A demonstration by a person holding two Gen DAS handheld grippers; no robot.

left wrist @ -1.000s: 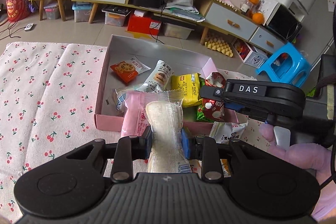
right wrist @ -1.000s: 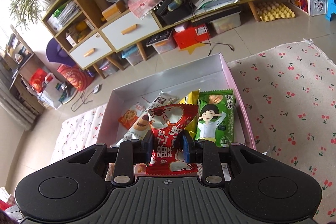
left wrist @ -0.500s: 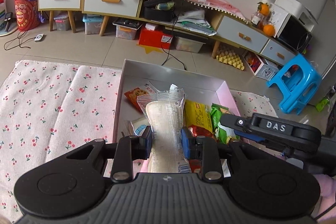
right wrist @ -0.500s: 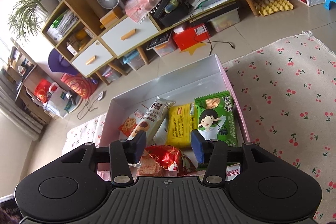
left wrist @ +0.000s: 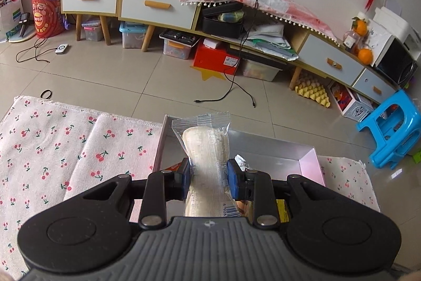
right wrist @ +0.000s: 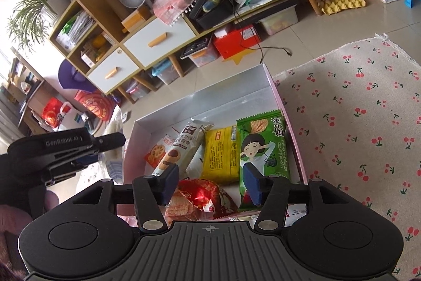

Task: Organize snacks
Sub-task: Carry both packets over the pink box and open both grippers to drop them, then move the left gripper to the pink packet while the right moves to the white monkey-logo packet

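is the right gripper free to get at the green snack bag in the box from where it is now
Probably yes. The right gripper is open and empty, its jaws having just been opening. The green snack bag lies flat and uncovered in the box, just beyond its right-hand finger. The left gripper is off to the side.

Not much you can actually read here; the clearest bit is "GenRobot.AI" in pale letters on the side of the left gripper (right wrist: 65, 146), seen from the right wrist view; the green snack bag (right wrist: 263, 149) in the box has big white Chinese characters down its right side, looks like 董小姐 at the top, smaller ones under it too small to make out; the long beige packet (right wrist: 181, 146) has dark Chinese print near its top end, can't read it; the yellow packet (right wrist: 221, 152) only shows tiny print; the clear wrapped snack (left wrist: 208, 162) in the left wrist view has a barcode with a "6" beside it.
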